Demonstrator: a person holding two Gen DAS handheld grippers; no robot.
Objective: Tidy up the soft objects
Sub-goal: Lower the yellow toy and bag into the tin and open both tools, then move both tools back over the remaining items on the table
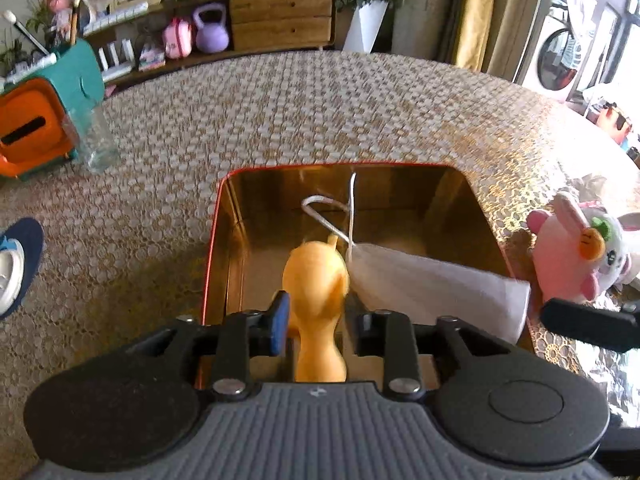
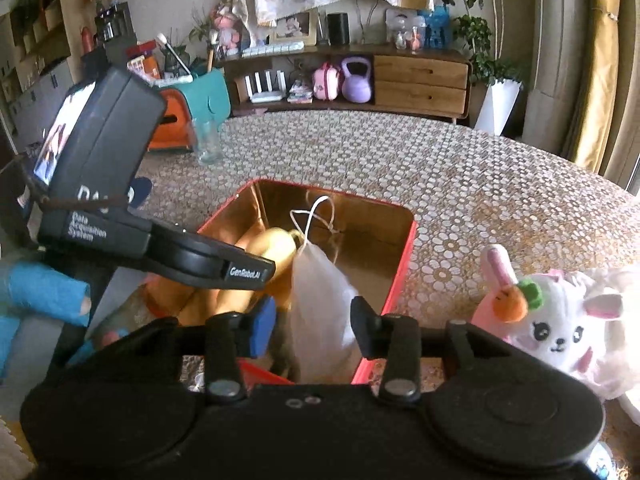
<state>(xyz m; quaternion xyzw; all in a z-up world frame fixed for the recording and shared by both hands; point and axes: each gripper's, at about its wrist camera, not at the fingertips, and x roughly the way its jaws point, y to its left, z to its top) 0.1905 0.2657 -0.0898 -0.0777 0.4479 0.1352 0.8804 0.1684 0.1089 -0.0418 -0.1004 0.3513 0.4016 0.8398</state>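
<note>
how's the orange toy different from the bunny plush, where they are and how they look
The orange toy is inside the red tin, while the bunny plush sits outside it on the tablecloth. The orange toy is one plain colour, smooth and narrow-waisted; the bunny plush is fluffy, white and pink, with a face and a small carrot. The orange toy lies between the open left gripper jaws; no gripper is at the bunny plush. Both look like soft toys.

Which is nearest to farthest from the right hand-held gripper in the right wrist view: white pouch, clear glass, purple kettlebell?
1. white pouch: between the right hand-held gripper fingers, over the red tin.
2. clear glass: mid-table, left.
3. purple kettlebell: far shelf, beyond the table.
</note>
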